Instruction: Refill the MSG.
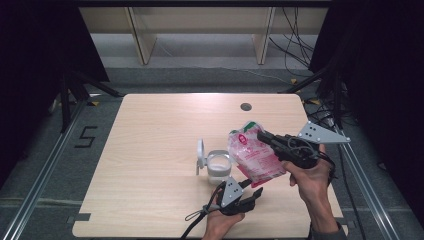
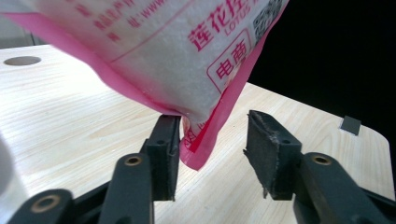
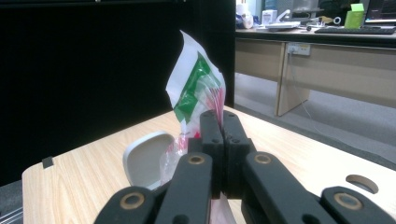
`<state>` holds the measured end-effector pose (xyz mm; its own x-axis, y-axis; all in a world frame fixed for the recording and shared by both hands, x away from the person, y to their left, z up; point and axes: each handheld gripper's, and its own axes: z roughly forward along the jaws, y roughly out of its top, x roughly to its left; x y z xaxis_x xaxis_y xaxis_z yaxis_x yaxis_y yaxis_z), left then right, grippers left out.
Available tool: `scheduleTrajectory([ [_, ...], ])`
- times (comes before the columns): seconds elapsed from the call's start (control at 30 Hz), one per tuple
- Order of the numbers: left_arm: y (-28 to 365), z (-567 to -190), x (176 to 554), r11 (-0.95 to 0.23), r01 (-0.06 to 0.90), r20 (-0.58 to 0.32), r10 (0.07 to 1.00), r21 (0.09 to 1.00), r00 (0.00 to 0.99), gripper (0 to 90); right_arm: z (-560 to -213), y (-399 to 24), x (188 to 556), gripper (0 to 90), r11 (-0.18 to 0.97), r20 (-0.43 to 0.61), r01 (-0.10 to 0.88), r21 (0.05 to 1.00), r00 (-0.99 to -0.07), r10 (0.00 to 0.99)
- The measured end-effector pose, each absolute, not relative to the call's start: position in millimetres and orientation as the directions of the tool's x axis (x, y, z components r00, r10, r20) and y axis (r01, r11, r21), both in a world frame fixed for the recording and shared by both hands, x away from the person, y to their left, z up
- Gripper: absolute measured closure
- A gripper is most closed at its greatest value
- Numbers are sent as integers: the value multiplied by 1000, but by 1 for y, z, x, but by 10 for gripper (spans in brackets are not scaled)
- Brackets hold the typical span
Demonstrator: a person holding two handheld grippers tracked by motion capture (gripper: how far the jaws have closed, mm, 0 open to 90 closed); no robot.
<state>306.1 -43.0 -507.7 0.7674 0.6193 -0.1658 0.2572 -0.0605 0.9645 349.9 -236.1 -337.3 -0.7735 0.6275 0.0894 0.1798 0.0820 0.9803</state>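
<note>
A pink and white bag of white grains [image 1: 252, 156] hangs tilted over the table [image 1: 160, 130], just right of a clear jar [image 1: 218, 167] that holds white stuff. The jar's lid [image 1: 201, 156] stands swung open on its left. My right gripper [image 1: 261, 135] is shut on the bag's upper edge; in the right gripper view the green and white top [image 3: 196, 88] sticks up past the closed jaws [image 3: 223, 121]. My left gripper [image 2: 212, 135] is open below the bag. The bag's bottom corner [image 2: 201, 154] hangs between its pads, against the left pad [image 2: 168, 154] and apart from the right pad.
A round cable hole [image 1: 245, 106] sits near the table's far edge. The table's right edge runs close under my right hand [image 1: 312, 182]. Beyond the table stand wooden desk legs [image 1: 141, 45], loose cables [image 1: 295, 40] and black curtains on both sides.
</note>
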Motion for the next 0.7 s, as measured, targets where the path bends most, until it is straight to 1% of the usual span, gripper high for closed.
scheduleTrajectory([
  [0.07,-39,-505,304,-67,255,-158,625,965,765,497,-338,-240,350,900,96,72,170,981,-772,632],
  [0.1,-37,-504,302,-88,249,-140,628,965,765,500,-339,-240,350,900,81,76,164,983,-769,635],
  [0.17,-33,-502,299,-85,249,-142,631,965,763,496,-340,-242,349,900,70,99,184,980,-769,631],
  [0.27,-30,-499,295,-105,236,-118,633,966,765,477,-343,-245,348,900,74,89,178,981,-759,645],
  [0.3,-26,-498,294,-119,230,-108,621,966,776,468,-344,-246,346,900,70,99,191,979,-750,654],
  [0.33,-22,-499,293,-118,236,-115,616,965,779,465,-344,-247,345,900,70,102,196,978,-747,657],
  [0.37,-19,-498,292,-130,242,-111,622,962,775,463,-346,-249,347,900,82,75,171,982,-750,657],
  [0.4,-16,-499,291,-131,246,-111,628,960,770,463,-347,-251,347,900,84,72,168,982,-747,661],
  [0.47,-11,-498,290,-127,249,-115,630,960,768,461,-349,-252,344,900,73,106,206,976,-739,665],
  [0.5,-9,-498,290,-129,247,-114,628,960,770,464,-351,-254,346,900,79,91,191,978,-740,666],
  [0.53,-5,-497,292,-170,222,-73,616,960,785,472,-353,-254,345,900,74,103,203,976,-738,667],
  [0.57,-5,-498,291,-154,235,-91,621,960,779,469,-355,-254,345,900,88,91,201,976,-734,674],
  [0.6,-3,-497,290,-158,241,-91,627,957,774,467,-357,-253,345,900,74,110,212,974,-739,664],
  [0.63,-2,-497,290,-155,246,-97,629,957,772,462,-358,-254,345,900,89,93,206,975,-733,674],
  [0.67,0,-497,292,-175,226,-72,618,958,783,453,-360,-253,345,900,86,107,220,972,-735,669],
  [0.7,1,-498,291,-173,234,-80,616,957,784,444,-363,-254,346,900,92,90,205,975,-733,675],
])
